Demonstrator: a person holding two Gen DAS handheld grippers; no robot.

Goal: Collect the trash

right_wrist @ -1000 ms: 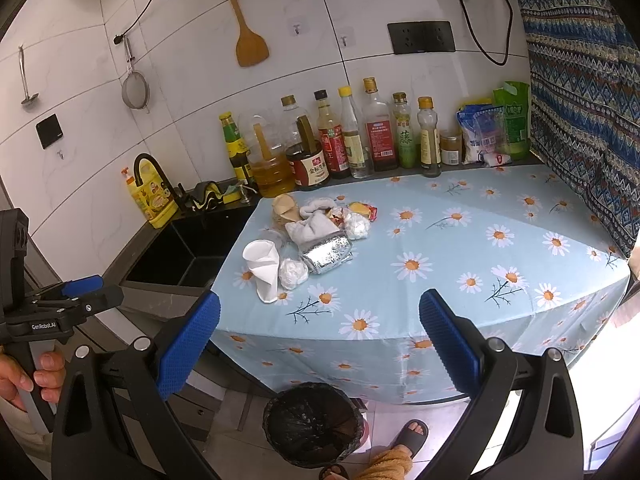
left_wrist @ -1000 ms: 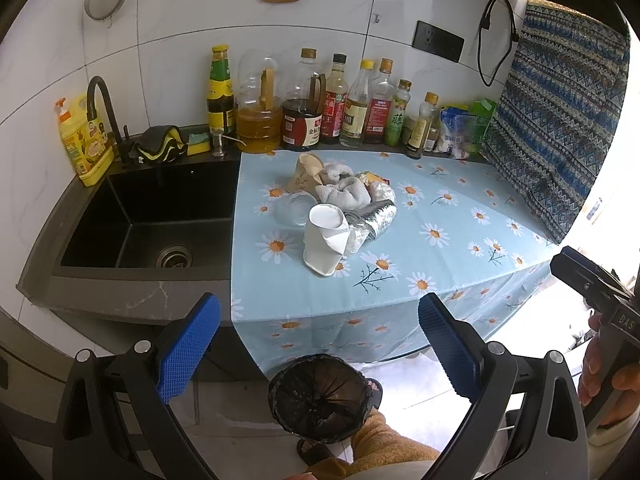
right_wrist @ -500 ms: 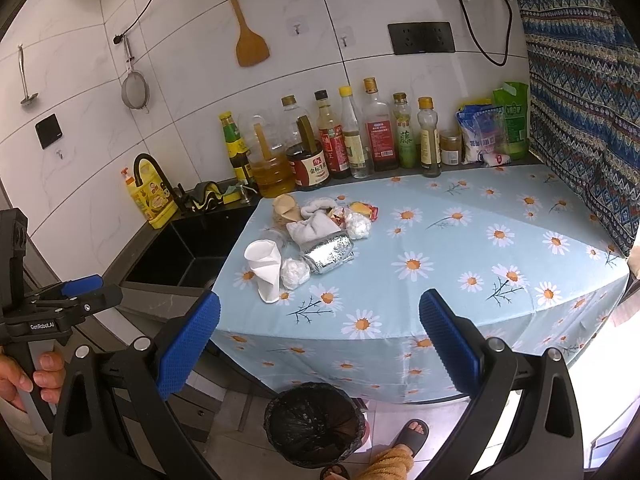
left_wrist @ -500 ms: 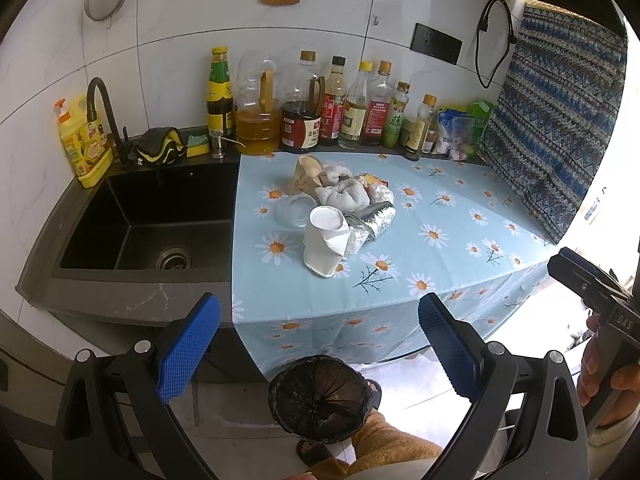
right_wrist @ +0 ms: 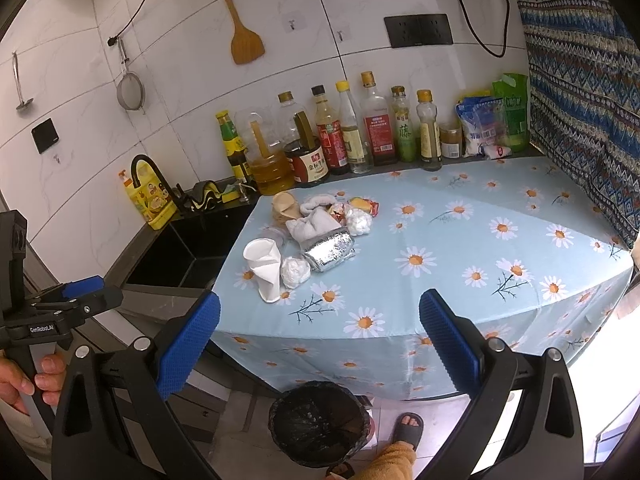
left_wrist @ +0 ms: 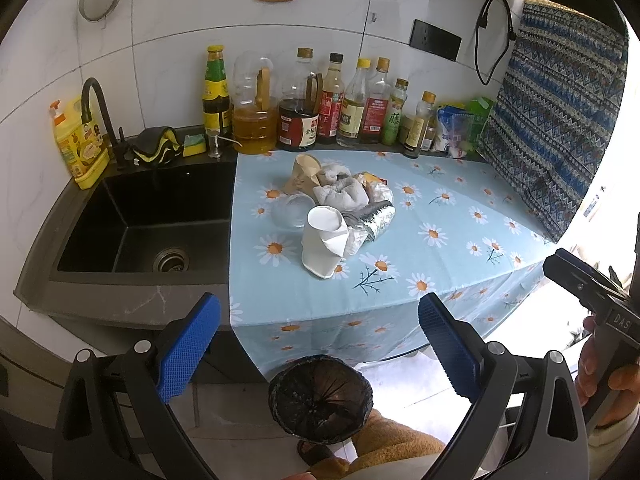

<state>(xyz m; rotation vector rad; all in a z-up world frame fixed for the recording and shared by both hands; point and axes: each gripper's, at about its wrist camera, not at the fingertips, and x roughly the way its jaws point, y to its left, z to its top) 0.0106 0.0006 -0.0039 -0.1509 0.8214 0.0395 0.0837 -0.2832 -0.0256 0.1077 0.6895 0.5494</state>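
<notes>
**Blue daisy cloth holds a pile of trash**

Blue cloth [right_wrist: 460, 264] with daisies covers our counter. Beside it sits a dark sink [left_wrist: 132, 224]. Down on the floor by the cloth's edge stands our bin [right_wrist: 318, 424], lined with a black bag. We hold our left gripper [left_wrist: 320, 344] and right gripper [right_wrist: 320, 340] in the air above the bin, both with fingers wide apart and holding nothing. The trash [right_wrist: 316, 236] lies heaped on the cloth near the sink: a white cup [left_wrist: 322, 242], a foil wrap [right_wrist: 330, 250] and crumpled paper [right_wrist: 295, 272].
</notes>
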